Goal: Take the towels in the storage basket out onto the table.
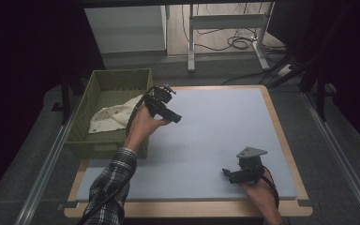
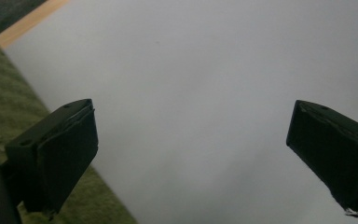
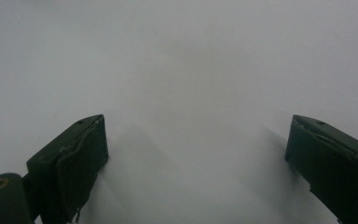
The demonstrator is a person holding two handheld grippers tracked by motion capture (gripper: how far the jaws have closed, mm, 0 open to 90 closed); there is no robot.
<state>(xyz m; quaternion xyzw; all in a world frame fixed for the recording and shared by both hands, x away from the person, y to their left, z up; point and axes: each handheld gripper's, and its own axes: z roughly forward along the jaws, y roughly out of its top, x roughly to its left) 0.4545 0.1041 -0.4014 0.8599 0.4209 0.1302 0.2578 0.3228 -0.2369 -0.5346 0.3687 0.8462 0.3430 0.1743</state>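
**Both grippers empty above the mat; cloth lying in the basket**

The left gripper (image 1: 177, 117), black and boxy with a trailing cable, was held raised over the near-left part of the pale grey foam mat (image 1: 215, 126), just beside the green woven plastic basket (image 1: 98, 93). In the left gripper view (image 2: 189, 158) its jaws stood wide apart with nothing between them; the flat black pads (image 2: 70, 154) looked matte, slightly worn at the edges. Smooth grey mat lay beyond, with a strip of the basket's (image 2: 4, 112) ribbed green wall at the left and a sliver of light wooden table edge (image 2: 32, 18) at the top corner.

The right gripper (image 1: 226, 173), topped by a grey three-cornered plate, sat low near the mat's front right corner, well apart from the left. In the right gripper view (image 3: 196, 158) its jaws also stood wide apart, empty, over featureless mat (image 3: 191, 70); soft shadows fell under each pad.

The cream crumpled cloth (image 1: 115, 117), faintly speckled, lay inside the basket, draped toward its right wall, close to the left hand (image 1: 145, 123) but not touching either gripper. A plaid sleeve (image 1: 110, 187) covered the left forearm.
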